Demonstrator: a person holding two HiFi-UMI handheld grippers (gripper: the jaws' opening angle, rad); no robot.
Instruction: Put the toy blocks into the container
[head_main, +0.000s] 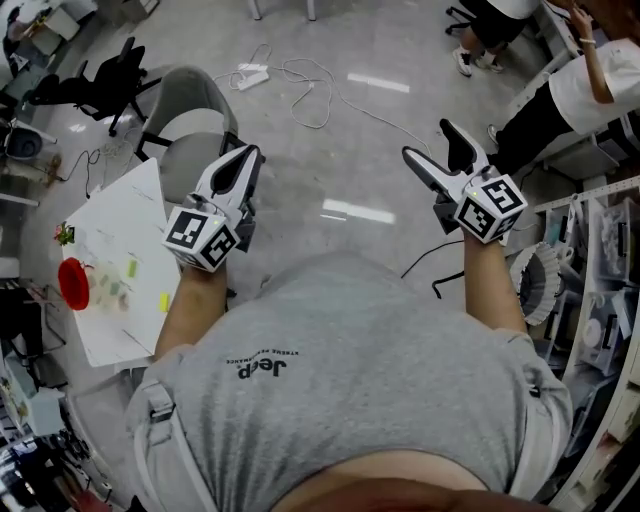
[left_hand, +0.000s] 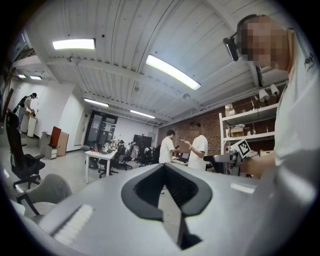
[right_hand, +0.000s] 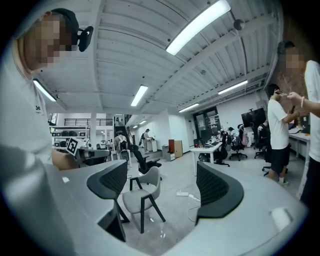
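In the head view a white table (head_main: 125, 215) stands at the far left. On it are a red round container (head_main: 73, 283) and several small yellow and green toy blocks (head_main: 131, 268), one yellow block (head_main: 163, 301) near the table's edge. My left gripper (head_main: 246, 160) is held up over the floor to the right of the table, its jaws together and empty; in its own view the left gripper (left_hand: 164, 168) points across the room. My right gripper (head_main: 441, 148) is raised at the right, open and empty. Between the jaws of the right gripper (right_hand: 162, 182) only floor shows.
A grey chair (head_main: 190, 110) stands beside the table, just beyond my left gripper, and the chair (right_hand: 142, 192) shows in the right gripper view. A power strip with cable (head_main: 252, 75) lies on the floor. Shelves (head_main: 600, 290) stand at the right, with people (head_main: 590, 80) beyond them.
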